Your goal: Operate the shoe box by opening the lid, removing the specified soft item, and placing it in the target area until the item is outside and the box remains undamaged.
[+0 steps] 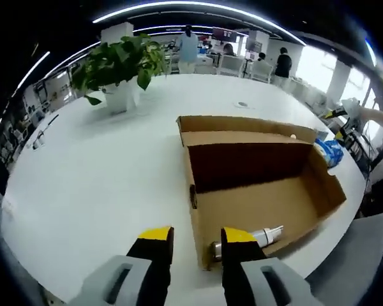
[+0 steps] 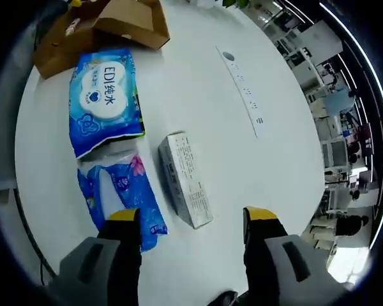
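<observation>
The brown cardboard shoe box lies open on the white table, its lid folded back on the far side. A silver bottle-like item rests inside by the near wall. My left gripper is open, its jaws standing either side of the box's near corner. In the right gripper view a blue wet-wipes pack and a blue flowered tissue pack lie on the table outside the box. My right gripper is open just above the table, with the near end of a small white carton between its jaws.
A potted plant stands at the table's far left. A long white strip with sockets runs along the table. Blue packs lie beyond the box's right side. People stand in the background, and the table edge is close at the right.
</observation>
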